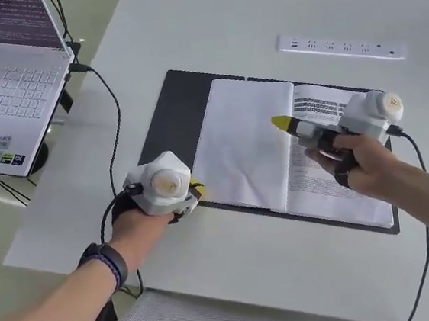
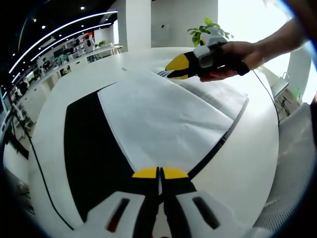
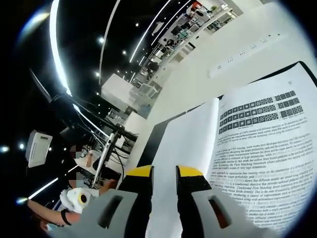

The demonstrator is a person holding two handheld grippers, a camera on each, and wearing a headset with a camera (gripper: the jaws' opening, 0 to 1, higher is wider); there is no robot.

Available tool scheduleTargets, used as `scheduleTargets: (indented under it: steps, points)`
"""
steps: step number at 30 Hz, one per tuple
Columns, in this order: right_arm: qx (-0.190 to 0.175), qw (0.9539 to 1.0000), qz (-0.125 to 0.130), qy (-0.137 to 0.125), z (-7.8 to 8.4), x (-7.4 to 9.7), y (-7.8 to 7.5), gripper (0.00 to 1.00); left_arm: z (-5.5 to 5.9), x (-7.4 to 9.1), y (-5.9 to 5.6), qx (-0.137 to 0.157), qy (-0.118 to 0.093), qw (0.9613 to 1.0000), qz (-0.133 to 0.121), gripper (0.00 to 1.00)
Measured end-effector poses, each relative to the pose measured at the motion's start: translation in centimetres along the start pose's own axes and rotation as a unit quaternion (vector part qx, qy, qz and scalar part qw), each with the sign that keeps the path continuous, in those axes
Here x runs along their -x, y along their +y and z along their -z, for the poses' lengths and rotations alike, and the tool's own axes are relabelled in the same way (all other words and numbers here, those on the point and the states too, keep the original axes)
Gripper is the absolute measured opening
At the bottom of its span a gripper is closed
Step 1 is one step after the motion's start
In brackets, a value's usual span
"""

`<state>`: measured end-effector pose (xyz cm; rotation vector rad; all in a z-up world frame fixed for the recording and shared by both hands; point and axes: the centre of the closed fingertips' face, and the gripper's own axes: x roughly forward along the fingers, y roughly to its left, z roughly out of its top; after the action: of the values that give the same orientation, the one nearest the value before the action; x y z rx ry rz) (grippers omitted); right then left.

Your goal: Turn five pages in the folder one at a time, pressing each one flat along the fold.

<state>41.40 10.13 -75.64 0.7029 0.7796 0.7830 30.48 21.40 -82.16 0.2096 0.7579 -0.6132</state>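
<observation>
Right gripper [image 1: 281, 124] at folder [image 1: 165, 113] fold, fingers slightly spread astride page [image 1: 237, 144]; left gripper [image 1: 196, 187] fingers together, seemingly empty. Risk: skewed press creases page.

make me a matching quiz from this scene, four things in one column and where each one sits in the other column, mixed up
Things:
1. laptop
2. power strip
3. left gripper
4. right gripper

Places:
A. over the fold of the open folder
B. far left, well away from the folder
C. at the folder's near left edge
D. on the table beyond the folder's far edge

Pairs: 1-B, 2-D, 3-C, 4-A
</observation>
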Motion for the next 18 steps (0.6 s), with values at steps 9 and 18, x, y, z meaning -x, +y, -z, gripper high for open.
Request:
scheduleTargets:
  steps: [9, 18]
  points:
    - [-0.016, 0.9997, 0.015, -0.008, 0.1, -0.5, -1.3, 0.0, 0.0, -0.1, 0.2, 0.006, -0.001, 1.0, -0.002, 0.0]
    - [-0.015, 0.9999, -0.002, -0.008, -0.3, -0.4, -2.0, 0.0, -0.1, 0.1, 0.0, 0.002, 0.004, 1.0, 0.002, 0.0]
